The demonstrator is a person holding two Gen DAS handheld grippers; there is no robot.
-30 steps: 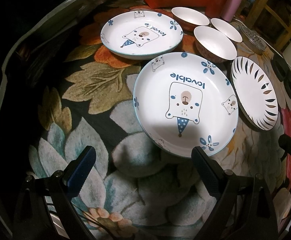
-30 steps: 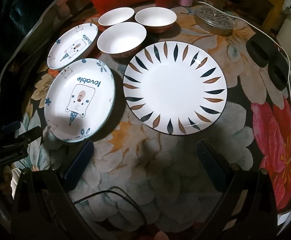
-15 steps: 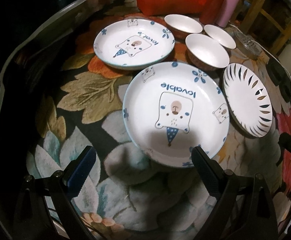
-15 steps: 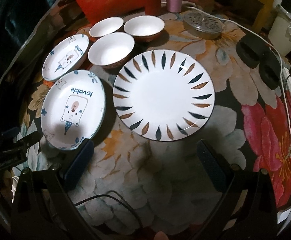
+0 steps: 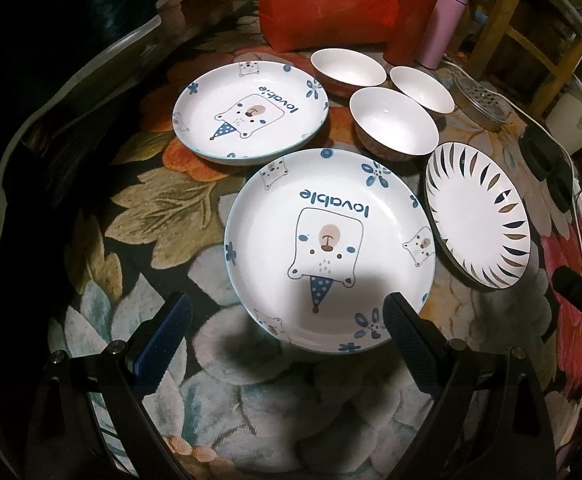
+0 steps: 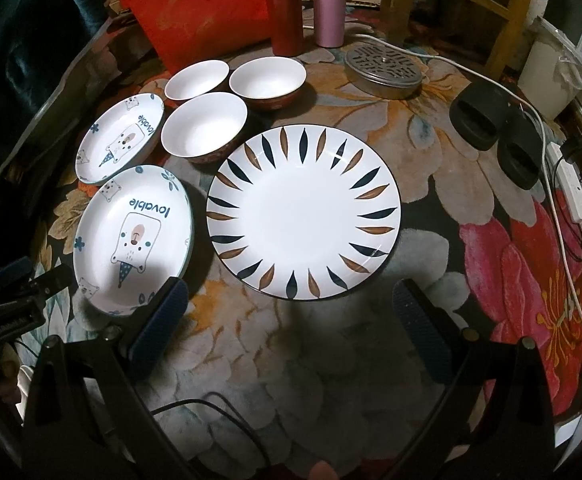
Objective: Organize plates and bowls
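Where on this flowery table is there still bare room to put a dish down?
Bare cloth lies right of the leaf plate, toward the black pads and white cable, and in front of it near the fingers. Left of the near bear plate is free too. The bowls and far bear plate crowd together.

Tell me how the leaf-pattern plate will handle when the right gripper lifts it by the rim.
The leaf-pattern plate looks like glazed ceramic, so probably stiff, fairly heavy and breakable. Its glossy rim may slip between the jaws. It is wide and shallow, so gripped at one edge it would likely sag or tilt. The right gripper is open and empty.
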